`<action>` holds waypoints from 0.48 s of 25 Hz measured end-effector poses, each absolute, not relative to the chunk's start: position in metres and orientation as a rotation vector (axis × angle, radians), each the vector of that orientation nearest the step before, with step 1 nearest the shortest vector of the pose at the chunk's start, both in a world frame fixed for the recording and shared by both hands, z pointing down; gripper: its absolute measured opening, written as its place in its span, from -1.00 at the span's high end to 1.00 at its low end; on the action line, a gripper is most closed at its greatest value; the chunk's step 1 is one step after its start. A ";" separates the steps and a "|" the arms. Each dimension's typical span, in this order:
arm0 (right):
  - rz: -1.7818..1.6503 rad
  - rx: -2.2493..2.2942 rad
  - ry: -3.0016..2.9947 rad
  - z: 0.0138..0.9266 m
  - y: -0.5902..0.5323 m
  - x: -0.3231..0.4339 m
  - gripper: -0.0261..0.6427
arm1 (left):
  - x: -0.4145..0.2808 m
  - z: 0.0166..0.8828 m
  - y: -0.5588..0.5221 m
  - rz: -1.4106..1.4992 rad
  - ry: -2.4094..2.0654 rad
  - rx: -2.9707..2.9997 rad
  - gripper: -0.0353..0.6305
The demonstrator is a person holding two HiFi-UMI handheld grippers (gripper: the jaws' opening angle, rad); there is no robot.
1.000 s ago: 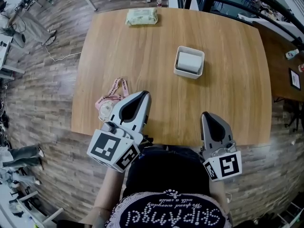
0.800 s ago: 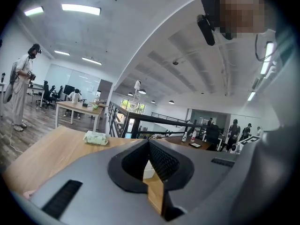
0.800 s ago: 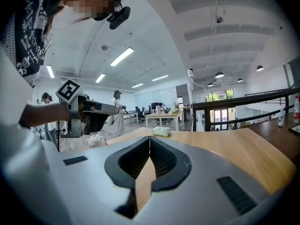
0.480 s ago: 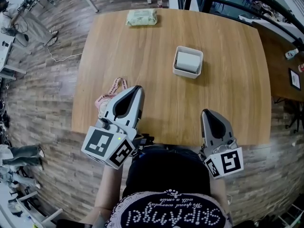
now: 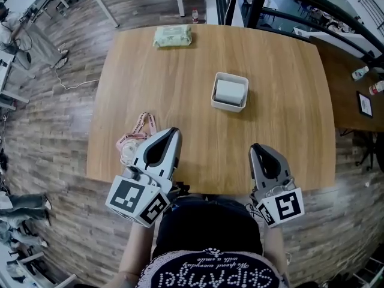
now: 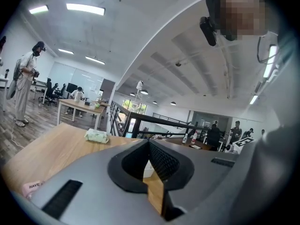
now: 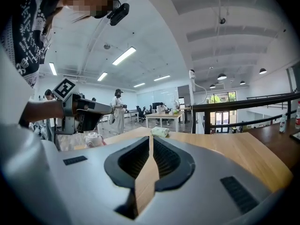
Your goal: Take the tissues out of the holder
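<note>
Table [image 5: 288, 131]: most of the head view is taken up by the wooden top. It is kept largely bare, so the approach to the holder is judged to be unobstructed.

Left gripper [image 5: 173, 131]: it is held low over the near edge, with the jaws brought together and nothing between them. It is judged to be parked, not working.

Right gripper [image 5: 254, 147]: it is likewise held over the near edge, with the jaws closed tip to tip and empty. It is pointed roughly towards the holder, so it is the likelier one to be sent in.

Holder [image 5: 229, 108]: a white open-topped box is set near the table's middle, well apart from both grippers. The open top allows a lift from above.

Tissues [image 5: 230, 92]: they are seated inside the holder and have not been taken out. The task is judged not yet begun.

Wipes pack [image 5: 172, 36]: it is laid at the far edge, out of the way.

Pink lanyard [image 5: 133, 140]: it is bunched just beside the left gripper. It is judged to be no part of the task.
</note>
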State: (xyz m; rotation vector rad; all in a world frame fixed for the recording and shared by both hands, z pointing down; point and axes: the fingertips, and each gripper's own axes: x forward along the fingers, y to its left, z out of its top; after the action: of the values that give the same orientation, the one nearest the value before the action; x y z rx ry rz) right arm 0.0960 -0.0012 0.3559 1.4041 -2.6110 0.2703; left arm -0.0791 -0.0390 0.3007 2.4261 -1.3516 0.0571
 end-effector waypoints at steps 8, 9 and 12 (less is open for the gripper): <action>0.302 1.216 -2.641 0.372 -0.045 0.088 0.49 | -0.087 0.306 -0.044 0.055 -1.372 2.397 0.88; 0.294 1.193 -2.641 0.375 -0.050 0.088 0.49 | -0.087 0.306 -0.045 0.055 -1.375 2.394 0.88; 0.273 1.196 -2.611 0.384 -0.069 0.090 0.48 | -0.084 0.309 -0.047 0.058 -1.368 2.390 0.88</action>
State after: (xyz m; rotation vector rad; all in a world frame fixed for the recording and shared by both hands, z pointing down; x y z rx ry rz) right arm 0.0902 -0.0686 0.3840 1.1960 -2.6112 0.2735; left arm -0.0839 -0.0472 0.3085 2.3896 -1.3676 0.0580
